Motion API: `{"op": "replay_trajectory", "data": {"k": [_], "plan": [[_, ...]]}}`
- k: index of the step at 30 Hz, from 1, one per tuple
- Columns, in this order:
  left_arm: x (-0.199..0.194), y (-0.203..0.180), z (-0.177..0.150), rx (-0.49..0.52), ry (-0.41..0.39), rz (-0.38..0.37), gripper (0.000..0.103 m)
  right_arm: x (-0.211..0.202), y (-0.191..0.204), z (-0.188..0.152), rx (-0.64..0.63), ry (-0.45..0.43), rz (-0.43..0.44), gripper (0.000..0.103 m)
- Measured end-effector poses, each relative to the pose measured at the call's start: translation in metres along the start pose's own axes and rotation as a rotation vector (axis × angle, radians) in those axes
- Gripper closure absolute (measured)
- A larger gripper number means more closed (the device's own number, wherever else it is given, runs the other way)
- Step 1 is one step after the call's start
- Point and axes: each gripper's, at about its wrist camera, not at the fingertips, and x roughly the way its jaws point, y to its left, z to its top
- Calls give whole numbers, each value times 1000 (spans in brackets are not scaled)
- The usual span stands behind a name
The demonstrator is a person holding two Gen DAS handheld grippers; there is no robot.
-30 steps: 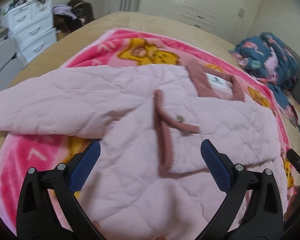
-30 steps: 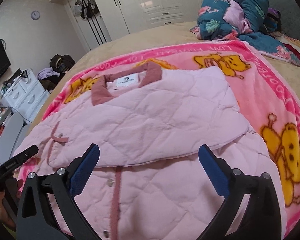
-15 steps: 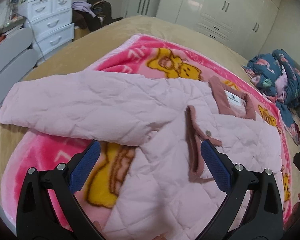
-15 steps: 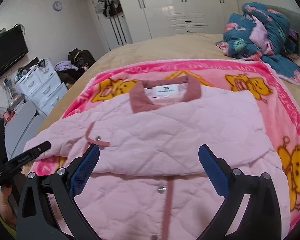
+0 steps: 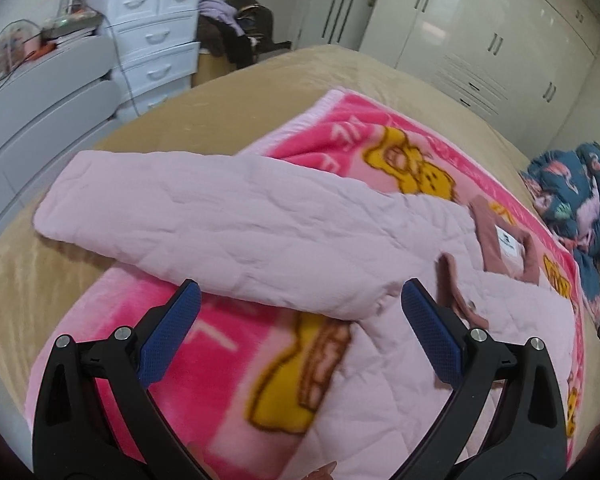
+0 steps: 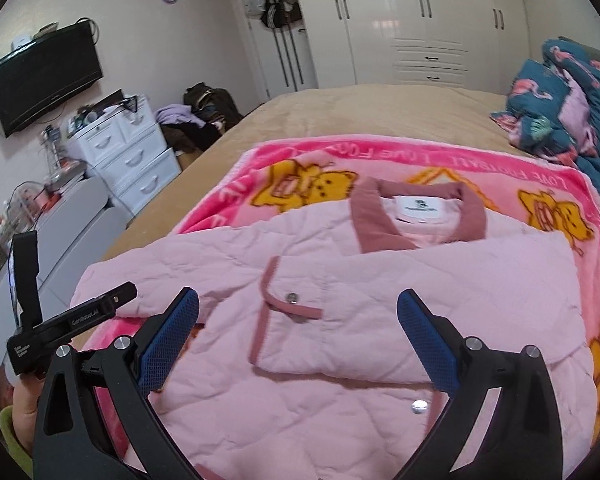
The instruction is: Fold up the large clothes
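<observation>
A pale pink quilted jacket (image 6: 380, 280) with a dusty-rose collar (image 6: 416, 216) lay face up on the bed. One sleeve (image 5: 204, 216) stretched sideways; the other was folded across its chest.

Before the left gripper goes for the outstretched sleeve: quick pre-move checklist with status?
1. Left gripper open, holding nothing: ok.
2. Right gripper open, holding nothing: ok.
3. Outstretched sleeve of the pink quilted jacket lies flat with nothing on it: ok.
4. Other sleeve already folded across the chest: ok.
5. Sleeve cuff on the pink cartoon blanket: not ok, it overhangs onto the tan bedspread.
6. Jacket hem straight: cannot tell, out of frame.
</observation>
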Motion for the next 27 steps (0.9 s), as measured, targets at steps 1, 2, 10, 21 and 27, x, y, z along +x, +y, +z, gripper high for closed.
{"op": "replay_trajectory", "data": {"k": [1,2,10,21,27], "plan": [[0,5,2,-8,-3,12,9,2,5,1,-7,1,7,4],[-1,11,3,-15,-9,32,9,3,9,2,-12,2,13,4],[-7,43,14,-65,-49,125,9,17,47,7,-73,16,60,4],[-1,91,20,-181,-30,166,9,38,101,6,-178,41,126,4],[3,113,20,-231,-21,191,9,50,128,2,-234,67,164,4]]}}
